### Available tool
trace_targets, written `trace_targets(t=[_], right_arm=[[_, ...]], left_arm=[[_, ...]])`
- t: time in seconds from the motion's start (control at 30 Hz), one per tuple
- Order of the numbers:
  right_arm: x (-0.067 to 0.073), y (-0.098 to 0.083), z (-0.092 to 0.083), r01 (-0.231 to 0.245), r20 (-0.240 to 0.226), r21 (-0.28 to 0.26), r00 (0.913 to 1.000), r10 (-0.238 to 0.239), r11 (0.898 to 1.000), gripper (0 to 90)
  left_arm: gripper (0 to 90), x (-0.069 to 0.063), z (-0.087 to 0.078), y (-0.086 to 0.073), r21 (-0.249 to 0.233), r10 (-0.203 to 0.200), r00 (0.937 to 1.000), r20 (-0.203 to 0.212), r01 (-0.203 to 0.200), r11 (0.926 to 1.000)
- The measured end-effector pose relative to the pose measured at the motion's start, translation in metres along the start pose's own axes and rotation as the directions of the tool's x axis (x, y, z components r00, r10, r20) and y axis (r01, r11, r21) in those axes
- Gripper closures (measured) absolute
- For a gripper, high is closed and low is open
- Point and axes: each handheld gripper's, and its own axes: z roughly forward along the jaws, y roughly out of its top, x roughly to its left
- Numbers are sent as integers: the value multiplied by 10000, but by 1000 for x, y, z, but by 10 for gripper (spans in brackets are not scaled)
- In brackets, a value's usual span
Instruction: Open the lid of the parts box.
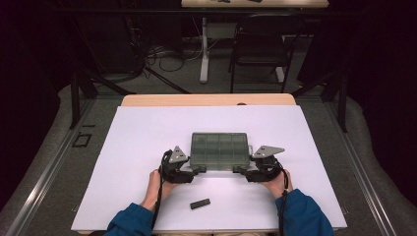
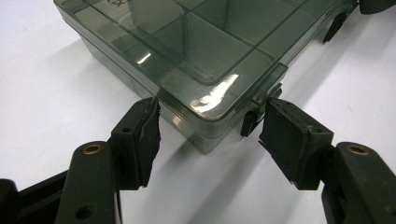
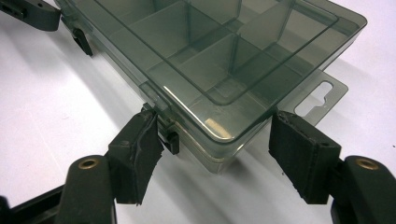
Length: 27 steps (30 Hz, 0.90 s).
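One smoky see-through compartment box (image 1: 219, 152) lay closed on the white tabletop (image 1: 147, 147), directly between the two tools, its near long side facing the person. The left tool (image 1: 196, 170) sat at the box's near left corner and the right tool (image 1: 239, 170) at its near right corner, each held in one hand, with two blue sleeves (image 1: 129, 222) coming in behind them.

In the left gripper view, the left tool (image 2: 208, 135) stood apart, its two jaws straddling the box corner (image 2: 205, 100); one pad sat just beside the side wall, the other just beside a small dark latch (image 2: 249, 123) on the front edge. Whether either pad pressed on the plastic could not be told. A second latch (image 2: 334, 26) showed farther along the same edge.

In the right gripper view, the right tool (image 3: 215, 140) also stood apart around its corner (image 3: 224, 126); one pad lay against the latch (image 3: 171, 141) there, while the other stood clear of the wall, near the box's hang tab (image 3: 322, 95). The other latch (image 3: 82, 40) showed beyond it.

Through the lid, dividers split the box into several compartments, which looked empty.

Behind both tools, closer to the person, one small black block (image 1: 200, 203) lay alone on the tabletop, well apart from the box. Nothing stood between either tool and the box. Beyond the tabletop stood one dark chair (image 1: 260, 44).
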Motion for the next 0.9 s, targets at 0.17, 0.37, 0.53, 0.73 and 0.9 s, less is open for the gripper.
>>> trace_targets(t=[0.17, 0.37, 0.53, 0.73, 0.9], right_arm=[[0, 0, -1, -32, 10, -55, 10000, 32, 10000, 340], [0, 1, -4, 39, 103, -216, 9999, -37, 9998, 367], [-1, 1, -6, 15, 179, -259, 9998, -10, 9997, 370], [0, 1, -7, -20, 178, -383, 9998, 27, 9993, 372], [1, 1, -9, 10, 271, -543, 9996, 5, 9985, 383]], left_arm=[[371, 0, 0, 0, -18, 7, 10000, 26, -7, 10000], [375, 0, -1, 0, -41, 96, 9999, -56, -96, 9999], [379, -1, -2, 0, -95, 105, 9999, -116, -106, 9999], [391, -2, -3, 1, -133, 169, 9997, -176, -171, 9998], [403, -3, -3, 2, -174, 182, 9996, -194, -185, 9997]])
